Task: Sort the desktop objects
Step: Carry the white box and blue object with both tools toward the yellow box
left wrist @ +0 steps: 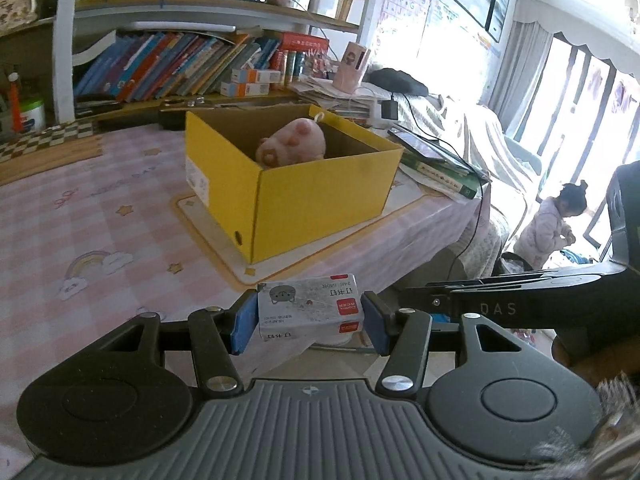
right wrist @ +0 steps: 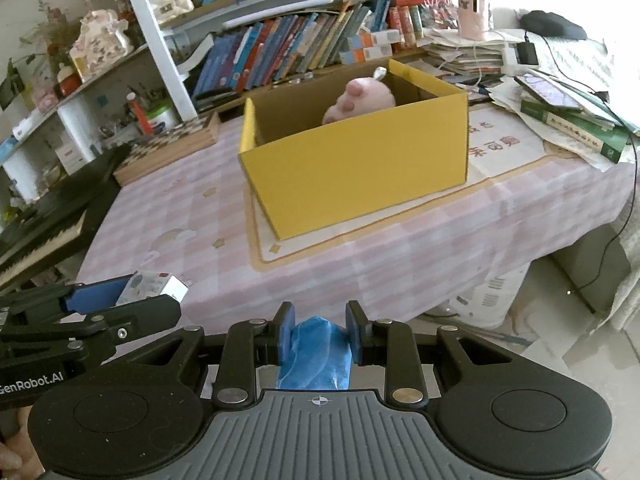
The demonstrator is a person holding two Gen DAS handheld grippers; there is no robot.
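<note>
Both rigs look the same: left tool [left wrist: 310, 322] and right tool [right wrist: 320, 338] have black linkage arms, silver screws, blue pads, ribbed grey bodies, white GenRobot.AI lettering.

Between the blue, matt, rubbery-looking pads of the left gripper [left wrist: 310, 322]: small white printed cardboard box [left wrist: 310, 310], smooth, slightly glossy. Between the same kind of pads on the right gripper [right wrist: 319, 338]: crumpled blue thin plastic item [right wrist: 316, 354], wrinkled, faintly shiny. Both grippers: matt black plastic arms, bright metal rivets, ribbed grey bodies. Ahead of the fingers: open yellow corrugated cardboard box [left wrist: 320, 200], matt outside, raw brown inside, holding a pink plush toy [left wrist: 294, 142], fuzzy. Under it: pink checked tablecloth [left wrist: 100, 216], smooth with slight sheen.
</note>
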